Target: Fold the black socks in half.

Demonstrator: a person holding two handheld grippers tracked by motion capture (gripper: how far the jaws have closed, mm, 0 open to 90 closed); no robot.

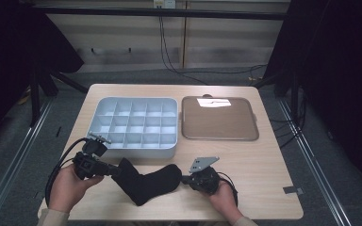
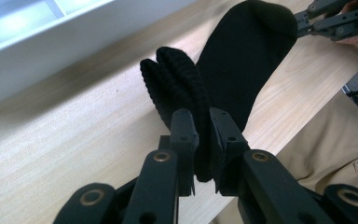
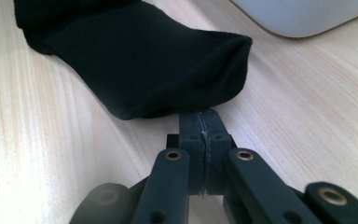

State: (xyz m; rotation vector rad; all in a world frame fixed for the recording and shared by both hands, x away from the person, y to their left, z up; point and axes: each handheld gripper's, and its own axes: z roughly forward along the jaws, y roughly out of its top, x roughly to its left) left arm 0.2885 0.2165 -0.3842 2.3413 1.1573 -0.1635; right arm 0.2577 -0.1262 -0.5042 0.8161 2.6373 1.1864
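1. One wooden table (image 1: 264,174) carries everything.
2. One grey divided organiser box (image 1: 136,123) sits behind the sock; its compartments look empty.
3. One brown tray (image 1: 219,118) lies just right of the box, bare.
4. One black sock (image 1: 146,181), bent at the heel, lies in front of the box.
5. Left gripper (image 2: 203,135) is clamped on its ribbed cuff; right gripper (image 3: 204,122), jaws pressed together, meets its toe.

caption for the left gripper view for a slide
Left gripper clamps the ribbed cuff of a black sock on the wooden table; right gripper at its toe.
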